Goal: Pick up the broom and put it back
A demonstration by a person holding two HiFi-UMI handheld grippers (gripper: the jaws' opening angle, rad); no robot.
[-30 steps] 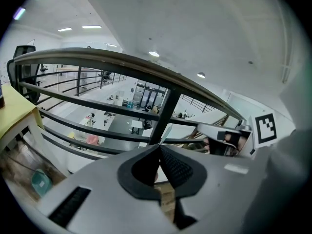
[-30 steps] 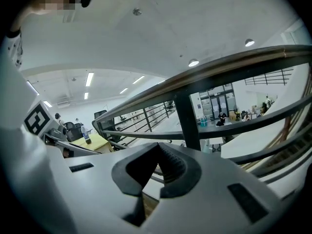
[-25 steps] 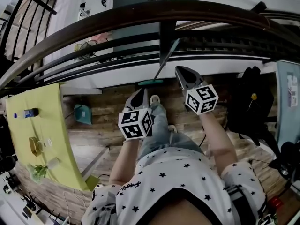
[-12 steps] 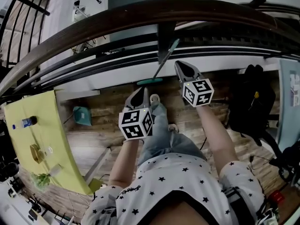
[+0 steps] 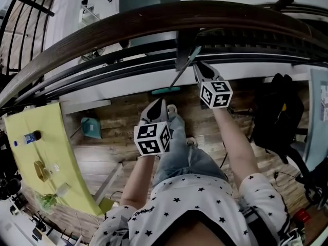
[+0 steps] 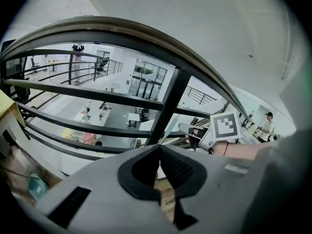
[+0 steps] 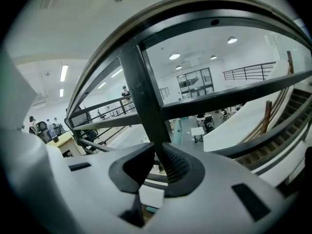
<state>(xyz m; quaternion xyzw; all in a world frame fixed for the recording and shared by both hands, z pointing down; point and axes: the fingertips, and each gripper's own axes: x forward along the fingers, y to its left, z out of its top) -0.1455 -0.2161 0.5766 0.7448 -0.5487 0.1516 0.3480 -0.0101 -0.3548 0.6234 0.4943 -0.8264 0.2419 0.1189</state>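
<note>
The broom leans against the railing: its teal head rests on the wooden floor and its thin handle slants up to the black post. My right gripper is just right of the upper handle. Its jaws are opening, with a narrow gap and nothing between them. In the right gripper view the handle shows just past the right gripper. My left gripper hangs lower, near the broom head, and is shut on nothing; the left gripper has its tips together.
A dark curved railing with horizontal bars runs across ahead. A yellow table with a bottle stands at the left, and a teal dustpan lies on the floor beside it. A black bag sits at the right.
My right gripper has moved up the picture to the railing post and the broom handle. The left gripper has drawn back a little toward the person. The broom leans where it was.
</note>
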